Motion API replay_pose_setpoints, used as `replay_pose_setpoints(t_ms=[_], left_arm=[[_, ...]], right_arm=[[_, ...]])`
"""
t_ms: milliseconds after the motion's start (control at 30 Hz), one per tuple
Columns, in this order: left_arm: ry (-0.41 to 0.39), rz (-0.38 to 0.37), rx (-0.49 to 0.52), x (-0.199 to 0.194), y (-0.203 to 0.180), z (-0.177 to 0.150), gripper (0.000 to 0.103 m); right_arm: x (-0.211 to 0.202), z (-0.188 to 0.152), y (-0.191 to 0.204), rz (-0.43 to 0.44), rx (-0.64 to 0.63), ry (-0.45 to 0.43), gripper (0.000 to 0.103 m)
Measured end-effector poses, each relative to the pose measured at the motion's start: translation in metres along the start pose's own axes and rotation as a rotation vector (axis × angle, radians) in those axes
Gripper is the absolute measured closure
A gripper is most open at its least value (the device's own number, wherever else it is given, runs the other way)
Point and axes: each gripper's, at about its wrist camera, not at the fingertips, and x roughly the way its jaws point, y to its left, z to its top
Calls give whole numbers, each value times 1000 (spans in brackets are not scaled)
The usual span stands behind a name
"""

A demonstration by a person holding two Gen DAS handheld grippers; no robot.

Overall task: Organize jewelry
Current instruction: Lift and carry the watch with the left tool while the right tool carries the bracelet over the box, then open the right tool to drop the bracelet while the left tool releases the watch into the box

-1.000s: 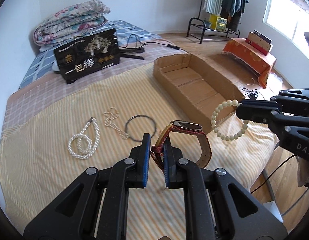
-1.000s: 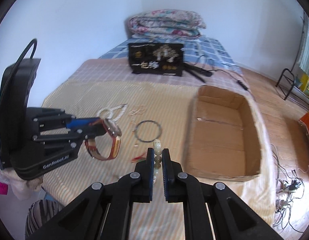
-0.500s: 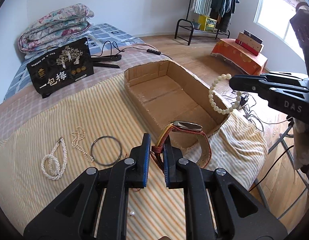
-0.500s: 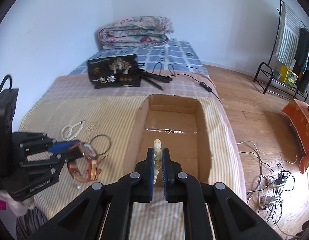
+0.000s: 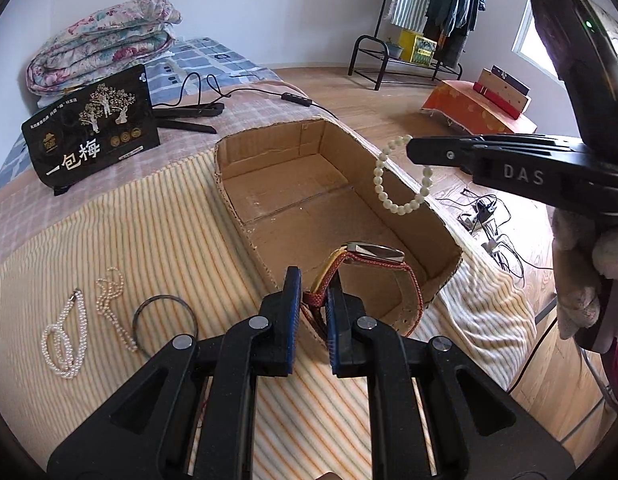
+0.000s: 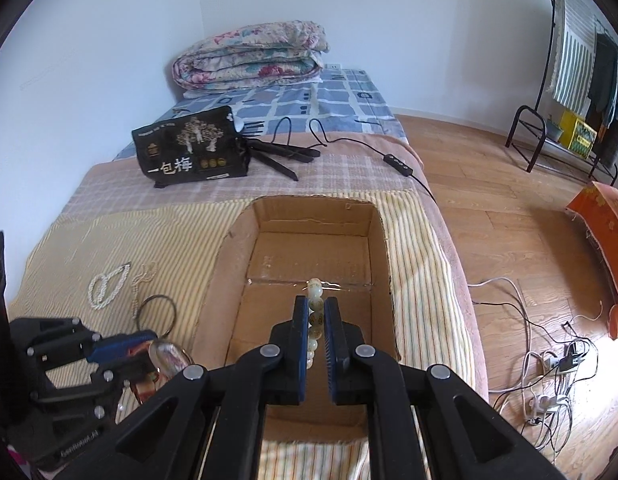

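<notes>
My left gripper (image 5: 313, 280) is shut on the red strap of a wristwatch (image 5: 373, 254), held over the near end of an open cardboard box (image 5: 237, 208). My right gripper (image 6: 316, 308) is shut on a pale bead bracelet (image 6: 315, 320) above the same box (image 6: 385, 248). In the left wrist view the bracelet (image 5: 397, 200) hangs from the right gripper (image 5: 413, 148) over the box's right wall. On the striped cloth left of the box lie a white pearl necklace (image 5: 63, 344), a thin bead chain (image 5: 111, 304) and a dark bangle (image 5: 165, 320).
A black printed box (image 5: 93, 128) and a folded tripod with cable (image 5: 189, 114) sit behind the cardboard box. A folded quilt (image 5: 101, 40) lies at the head of the bed. The bed edge drops to a wooden floor with cables (image 6: 549, 360) on the right.
Both grippers moved right, from over the striped cloth to over the cardboard box, each still carrying its piece. The loose jewelry on the cloth has not moved.
</notes>
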Motion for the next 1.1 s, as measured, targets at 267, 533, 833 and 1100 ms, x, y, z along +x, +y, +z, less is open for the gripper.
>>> replay_pose_setpoints(t_ms=[267,533,833,1100], left_arm=[[12,-7,-1,18,-6,1,93],[6,-1,39,23,-16,3,93],[23,-2,44,36,-20,6,93],[37,-4,45,42,-19,4,92]], right_arm=[[24,7,-7,10,7,22,98],[38,6,-11,19,18,32,98],[49,3,-20,24,40,46,98],[52,4,-14,27,15,46,91]])
